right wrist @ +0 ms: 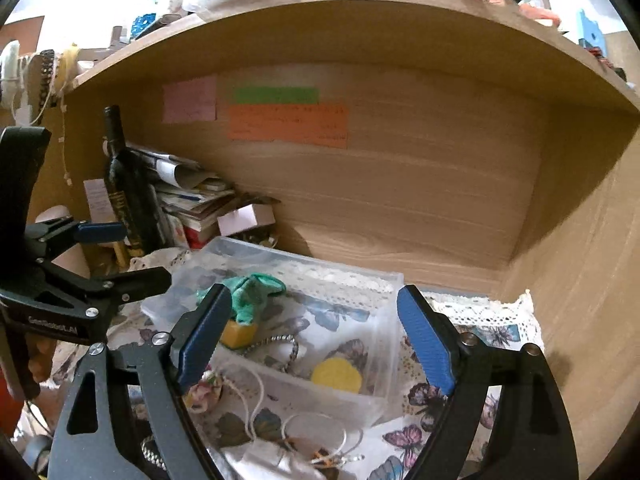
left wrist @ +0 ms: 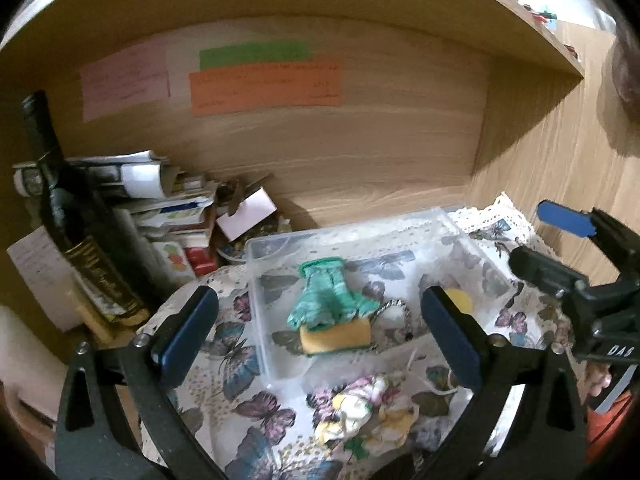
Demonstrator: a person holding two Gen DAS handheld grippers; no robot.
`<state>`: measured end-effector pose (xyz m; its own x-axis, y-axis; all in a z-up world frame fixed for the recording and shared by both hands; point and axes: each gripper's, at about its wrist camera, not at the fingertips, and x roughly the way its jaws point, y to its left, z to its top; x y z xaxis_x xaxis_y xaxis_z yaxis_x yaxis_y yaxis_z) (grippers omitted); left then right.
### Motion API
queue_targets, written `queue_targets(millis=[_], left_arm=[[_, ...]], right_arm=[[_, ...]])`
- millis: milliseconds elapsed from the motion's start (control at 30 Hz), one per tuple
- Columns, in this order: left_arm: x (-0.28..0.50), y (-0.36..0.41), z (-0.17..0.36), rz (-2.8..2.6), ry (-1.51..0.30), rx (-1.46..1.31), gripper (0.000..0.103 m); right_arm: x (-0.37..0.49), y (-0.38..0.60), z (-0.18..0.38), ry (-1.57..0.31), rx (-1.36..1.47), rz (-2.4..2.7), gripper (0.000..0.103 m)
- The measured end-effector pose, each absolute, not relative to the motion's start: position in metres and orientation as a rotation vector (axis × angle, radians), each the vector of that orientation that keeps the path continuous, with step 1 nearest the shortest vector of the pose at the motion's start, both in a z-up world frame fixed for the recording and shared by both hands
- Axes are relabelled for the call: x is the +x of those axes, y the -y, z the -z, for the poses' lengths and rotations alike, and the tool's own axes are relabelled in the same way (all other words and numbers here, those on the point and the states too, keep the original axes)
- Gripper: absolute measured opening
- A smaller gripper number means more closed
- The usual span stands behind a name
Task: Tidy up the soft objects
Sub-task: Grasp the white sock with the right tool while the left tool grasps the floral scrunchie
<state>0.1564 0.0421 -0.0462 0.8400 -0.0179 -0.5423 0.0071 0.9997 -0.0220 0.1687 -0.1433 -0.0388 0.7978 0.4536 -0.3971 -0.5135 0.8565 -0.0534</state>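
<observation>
Wooden shelf alcove [right wrist: 400,208] with coloured paper notes [right wrist: 288,126] on its back panel

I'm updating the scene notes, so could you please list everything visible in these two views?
clear plastic bin: one, transparent, on the butterfly cloth
green glove: one, teal, inside the bin, lying over the sponge
yellow sponge: one, in the bin
round yellow pad: one, in the bin's near corner
floral fabric bundle: one, multicolour, on the cloth in front of the bin
butterfly cloth: one, white patterned, lace edge
dark bottle: one, upright, left
paper stack: one, mixed, behind the bottle
paper notes: three, pink, green, orange, on the back panel
left hand-held gripper: open
right hand-held gripper: open
</observation>
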Motion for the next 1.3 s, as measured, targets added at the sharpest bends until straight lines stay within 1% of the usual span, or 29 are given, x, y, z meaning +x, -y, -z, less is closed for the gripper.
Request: queue_targets(millis=[233,667,900,933,967,1033,1067,1100,1133,1167,1200,1233,1267,1300], left_arm=[[0.134,-0.043,0.066,-0.005,-0.606,-0.006,0.103],[0.135,-0.052,0.135,-0.009,-0.829,-0.013,0.103],[0.139,-0.044,0.155,0.04,-0.895,-0.022,0.102],[0.14,-0.042,0.157,0.044,-0.902,-0.022,0.097],[0.142,-0.04,0.159,0.05,-0.91,-0.024,0.086],[0.144,-0.036,0.163,0.056,-0.921,-0.019,0.074],[0.146,-0.034,0.164,0.069,-0.933,-0.014,0.071],[0.148,-0.032,0.166,0.08,-0.942,-0.013,0.069],[0.149,-0.032,0.167,0.084,-0.944,-0.012,0.062],[0.15,-0.031,0.167,0.081,-0.936,-0.01,0.055],[0.15,-0.031,0.167,0.083,-0.933,-0.01,0.051],[0.151,-0.03,0.167,0.086,-0.933,-0.01,0.041],[0.151,-0.028,0.167,0.091,-0.93,-0.007,0.03],[0.151,-0.026,0.166,0.101,-0.926,-0.003,0.025]], right_arm=[[0.155,0.154,0.066,-0.447,-0.144,-0.512,0.083],[0.153,0.158,0.13,-0.638,-0.137,-0.48,0.083],[0.153,0.161,0.153,-0.732,-0.104,-0.488,0.083],[0.153,0.161,0.154,-0.74,-0.096,-0.493,0.083],[0.154,0.162,0.156,-0.75,-0.085,-0.499,0.083],[0.155,0.163,0.161,-0.775,-0.063,-0.512,0.082],[0.155,0.163,0.163,-0.785,-0.061,-0.518,0.081],[0.155,0.164,0.165,-0.791,-0.055,-0.529,0.075],[0.154,0.164,0.165,-0.794,-0.048,-0.542,0.071],[0.153,0.164,0.166,-0.798,-0.04,-0.56,0.06],[0.152,0.165,0.166,-0.801,-0.029,-0.58,0.051],[0.151,0.165,0.166,-0.795,-0.026,-0.579,0.048],[0.149,0.165,0.165,-0.785,-0.024,-0.576,0.043],[0.148,0.165,0.165,-0.777,-0.027,-0.574,0.037]])
